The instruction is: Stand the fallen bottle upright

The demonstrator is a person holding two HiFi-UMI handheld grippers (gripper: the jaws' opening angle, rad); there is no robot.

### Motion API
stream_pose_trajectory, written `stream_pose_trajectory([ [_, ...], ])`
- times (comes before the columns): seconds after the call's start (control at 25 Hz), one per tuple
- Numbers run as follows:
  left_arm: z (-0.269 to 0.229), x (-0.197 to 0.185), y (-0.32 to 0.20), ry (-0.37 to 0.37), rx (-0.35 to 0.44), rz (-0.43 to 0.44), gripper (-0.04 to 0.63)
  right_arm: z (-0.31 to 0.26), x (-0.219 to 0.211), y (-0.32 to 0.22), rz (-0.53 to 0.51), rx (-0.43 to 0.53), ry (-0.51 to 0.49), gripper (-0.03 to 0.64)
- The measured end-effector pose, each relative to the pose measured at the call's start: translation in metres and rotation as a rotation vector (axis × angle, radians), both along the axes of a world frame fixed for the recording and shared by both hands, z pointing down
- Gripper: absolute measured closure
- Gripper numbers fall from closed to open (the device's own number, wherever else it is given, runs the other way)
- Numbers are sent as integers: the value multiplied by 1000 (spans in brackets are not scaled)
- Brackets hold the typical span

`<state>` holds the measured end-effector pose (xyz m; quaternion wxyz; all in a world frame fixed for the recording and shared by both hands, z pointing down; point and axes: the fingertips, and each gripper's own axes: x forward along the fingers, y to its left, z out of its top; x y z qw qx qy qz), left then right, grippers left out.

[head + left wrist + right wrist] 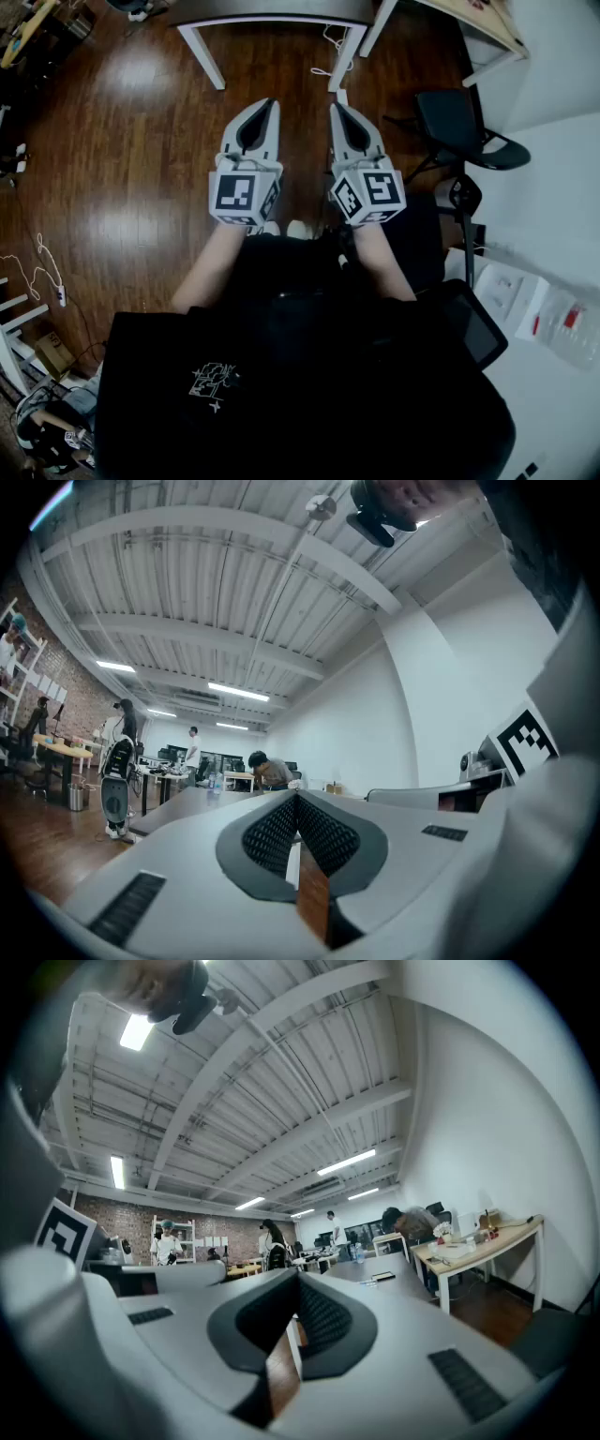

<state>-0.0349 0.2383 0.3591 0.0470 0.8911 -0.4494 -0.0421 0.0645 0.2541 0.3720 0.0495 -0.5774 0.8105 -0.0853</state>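
The left claw [271, 102] and right claw [335, 107] are both shut and hold nothing. The bottle [574, 330] lies on the white bench [553, 412] at the lower right, nearer the right claw.

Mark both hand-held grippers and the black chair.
left hand-held gripper [270, 105]: head view, between closed fingertips.
right hand-held gripper [336, 108]: head view, between closed fingertips.
black chair [457, 120]: head view, seat.

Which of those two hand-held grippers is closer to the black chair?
Right. The right hand-held gripper is left of the black chair in the head view; the left hand-held gripper sits farther left, beyond the right one. Neither touches it.
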Motion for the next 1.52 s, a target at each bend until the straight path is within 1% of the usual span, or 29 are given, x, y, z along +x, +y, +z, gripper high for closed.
stream_pose_trajectory([
  [0.16,6,8,-2,-24,-24,-9,597,10,9,-3,-10,-17,-7,594],
  [0.36,15,10,-17,-16,-43,-23,597,17,13,-18,-22,-31,-10,594],
  [0.52,17,15,-36,-26,-24,-14,597,17,17,-38,-23,-34,-5,594],
  [0.64,18,18,-54,-25,-28,-7,597,18,19,-56,-18,-36,-7,594],
  [0.8,23,19,-86,-19,-62,4,597,20,17,-88,-11,-43,0,594],
  [0.96,26,21,-127,-17,-40,35,595,24,16,-123,3,-55,2,594],
  [1.12,22,15,-170,-11,-32,61,596,21,9,-166,28,-57,5,594],
  [1.36,24,4,-237,-8,-35,104,595,18,-2,-230,59,-52,10,594],
  [1.52,30,-3,-271,1,-49,110,596,20,-6,-262,81,-52,15,594],
])
